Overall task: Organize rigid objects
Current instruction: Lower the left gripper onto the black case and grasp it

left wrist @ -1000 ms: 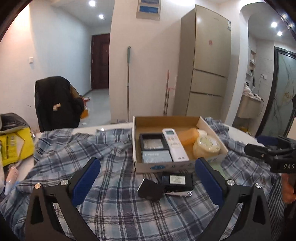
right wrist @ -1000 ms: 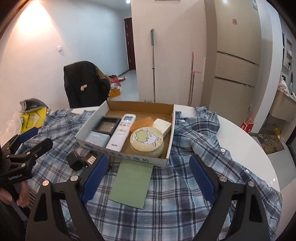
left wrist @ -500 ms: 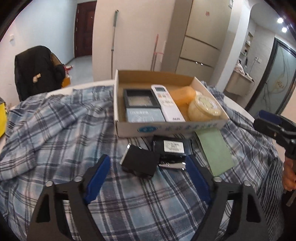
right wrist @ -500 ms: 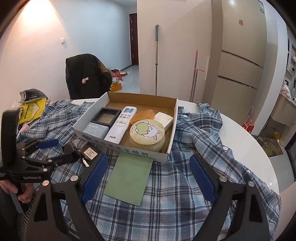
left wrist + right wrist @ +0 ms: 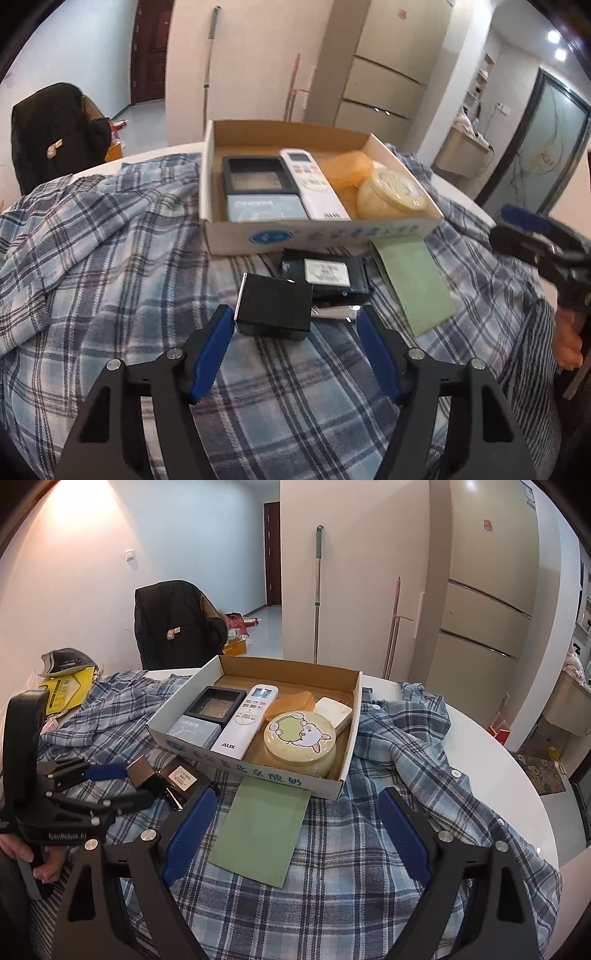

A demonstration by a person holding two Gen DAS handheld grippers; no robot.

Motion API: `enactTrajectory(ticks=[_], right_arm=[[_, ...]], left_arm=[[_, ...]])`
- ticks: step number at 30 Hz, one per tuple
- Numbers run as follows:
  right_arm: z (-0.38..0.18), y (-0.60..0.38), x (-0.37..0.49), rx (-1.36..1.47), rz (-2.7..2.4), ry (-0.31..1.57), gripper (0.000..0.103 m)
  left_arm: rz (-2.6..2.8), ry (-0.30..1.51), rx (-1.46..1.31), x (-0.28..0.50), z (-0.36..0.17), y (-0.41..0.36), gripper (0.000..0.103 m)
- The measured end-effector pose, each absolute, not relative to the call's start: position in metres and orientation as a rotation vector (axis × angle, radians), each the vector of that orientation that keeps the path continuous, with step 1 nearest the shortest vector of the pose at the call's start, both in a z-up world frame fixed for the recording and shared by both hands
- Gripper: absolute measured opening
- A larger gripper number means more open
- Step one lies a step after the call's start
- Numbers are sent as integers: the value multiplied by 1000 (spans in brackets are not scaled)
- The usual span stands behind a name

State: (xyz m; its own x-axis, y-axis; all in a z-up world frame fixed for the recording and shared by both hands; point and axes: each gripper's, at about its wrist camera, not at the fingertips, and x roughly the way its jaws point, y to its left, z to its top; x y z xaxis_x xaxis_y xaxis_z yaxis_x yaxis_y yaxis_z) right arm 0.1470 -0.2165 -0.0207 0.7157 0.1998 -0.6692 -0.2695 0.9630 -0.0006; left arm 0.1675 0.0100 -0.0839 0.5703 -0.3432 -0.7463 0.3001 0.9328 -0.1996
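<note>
Left wrist view alone shows the black box [image 5: 274,308] between closing left gripper [image 5: 295,325] pads.

1. The left gripper [image 5: 295,325] is angled downward at a small black box [image 5: 275,308]; its jaws have just been closing, with the box's near edge between them and a gap at the right pad.
2. The right gripper [image 5: 293,834] is held to the right of that box, jaws wide and empty.

Right gripper [image 5: 295,834] open over green card [image 5: 264,827] on plaid shirt [image 5: 369,812]. Box [image 5: 352,716] beyond: remote [image 5: 245,722], round tin [image 5: 300,742]. Left gripper [image 5: 138,784] at small black boxes [image 5: 162,779].
</note>
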Motion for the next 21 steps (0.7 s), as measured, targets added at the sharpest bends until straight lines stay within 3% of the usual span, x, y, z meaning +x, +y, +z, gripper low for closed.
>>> enactTrajectory(ticks=[4,18,19,20,21], right_arm=[[-22,-219,148,-88,260,736,89],[-27,-224,154,-47,278,781,89],[-26,-225,154,-44,277,781,89],[-26,-226,154,-44,272,779,89],[-26,-226,154,-44,268,777,89]], left_arm=[[-391,894,-16,164,-85,2,59],[-361,902,124,183,-85,-13,58],[-359,909,144,184,-88,-16,54],[-373,922,147,185,-90,-17,43],[-381,932,148,185,-92,-19,43]])
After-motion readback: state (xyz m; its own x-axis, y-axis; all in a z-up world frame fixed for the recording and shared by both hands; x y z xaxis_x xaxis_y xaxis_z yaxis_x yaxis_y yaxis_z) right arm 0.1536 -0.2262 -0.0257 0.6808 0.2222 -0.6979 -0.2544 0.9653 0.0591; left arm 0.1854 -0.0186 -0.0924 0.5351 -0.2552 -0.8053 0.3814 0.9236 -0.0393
